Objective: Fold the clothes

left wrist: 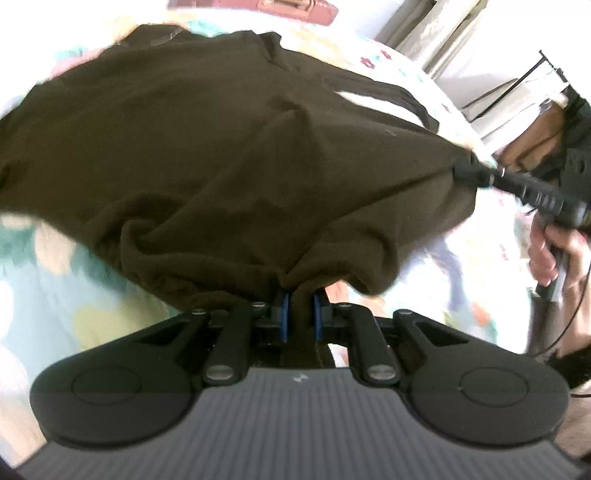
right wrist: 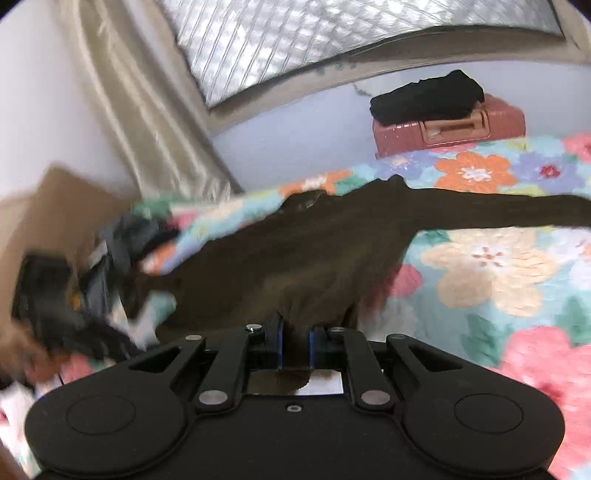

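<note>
Dark olive-brown fabric fills most of my left wrist view: the garment point(left wrist: 207, 147) lies spread over the bed, with its near edge bunched and drawn up into my left hand-held gripper point(left wrist: 300, 314). Its two blue-padded fingers point(left wrist: 284, 314) are closed on a fold of that cloth, and a strip of it hangs down behind them. Off to the right in the same view I can see my right hand-held gripper point(left wrist: 463, 170) pinching another corner of the garment, so the cloth is stretched taut between the two grips. My right hand point(left wrist: 554, 251) is wrapped around its handle.

From the right wrist view, the right hand-held gripper point(right wrist: 296, 343) also has its blue pads clamped on a gather of the garment point(right wrist: 295, 251), with a tail of fabric showing below the fingers. From there the cloth runs away across the floral bedspread point(right wrist: 491, 266), one long part reaching toward the right edge. The left side of this view is smeared by motion blur; I make out dark shapes there but cannot tell what they are.

Beyond the bed stands a pink suitcase point(right wrist: 461, 129) with a folded black item point(right wrist: 424, 96) on top. A pale curtain point(right wrist: 125, 110) hangs at the left, beside a quilted silver panel point(right wrist: 314, 33).
</note>
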`<state>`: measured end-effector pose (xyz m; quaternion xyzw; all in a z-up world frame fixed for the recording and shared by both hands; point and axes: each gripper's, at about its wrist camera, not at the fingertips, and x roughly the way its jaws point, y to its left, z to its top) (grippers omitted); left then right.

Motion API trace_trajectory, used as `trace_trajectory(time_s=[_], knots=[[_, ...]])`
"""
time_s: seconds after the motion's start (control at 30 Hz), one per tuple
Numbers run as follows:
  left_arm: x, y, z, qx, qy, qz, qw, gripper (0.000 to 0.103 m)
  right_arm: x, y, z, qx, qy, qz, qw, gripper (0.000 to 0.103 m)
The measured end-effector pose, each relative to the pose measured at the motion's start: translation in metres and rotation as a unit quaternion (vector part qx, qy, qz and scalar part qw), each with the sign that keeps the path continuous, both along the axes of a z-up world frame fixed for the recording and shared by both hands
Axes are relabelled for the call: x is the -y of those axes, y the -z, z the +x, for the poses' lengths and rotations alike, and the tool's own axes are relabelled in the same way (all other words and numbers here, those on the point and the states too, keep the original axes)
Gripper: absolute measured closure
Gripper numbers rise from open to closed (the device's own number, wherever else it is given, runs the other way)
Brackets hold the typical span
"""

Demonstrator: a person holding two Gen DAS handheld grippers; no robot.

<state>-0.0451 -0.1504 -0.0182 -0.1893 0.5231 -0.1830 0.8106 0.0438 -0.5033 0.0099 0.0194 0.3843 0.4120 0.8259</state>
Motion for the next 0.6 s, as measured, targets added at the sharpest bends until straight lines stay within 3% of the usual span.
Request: trace_trajectory(time_s=[0.1,0.2,0.23,0.33,0.37,0.43,0.5,0.6], knots=[[0.012,0.031,0.001,-0.036,0.018,0.045,0.9982,0.088,-0.01,0.05,0.003,-0.087,-0.01,-0.107,0.99,0.087],[0.025,0.057,0.001,-0.07,0.029,0.067,0.9949,0.088,-0.013,0.082,0.008,-0.128,-0.016,-0.151,0.98,0.084],[0.029,0.057,0.0,-0.065,0.032,0.076,0.9945,0.088,-0.005,0.078,0.011,-0.139,-0.007,-0.129,0.982,0.08],[0.042,0.043,-0.004,-0.039,0.069,0.12,0.9896,0.085,0.021,0.057,0.014,-0.117,0.047,-0.105,0.986,0.068],[0.045,0.039,-0.005,-0.036,0.082,0.132,0.9872,0.08,0.03,0.054,0.016,-0.115,0.068,-0.093,0.987,0.065],[0.05,0.03,-0.006,-0.024,0.1,0.147,0.9837,0.072,0.05,0.05,0.019,-0.113,0.112,-0.066,0.985,0.05],[0.055,0.018,-0.009,-0.005,0.114,0.15,0.9821,0.062,0.062,0.057,0.026,-0.136,0.137,-0.038,0.98,0.05],[0.065,-0.001,-0.012,0.027,0.139,0.146,0.9791,0.057,0.069,0.067,0.032,-0.15,0.154,-0.018,0.977,0.05]])
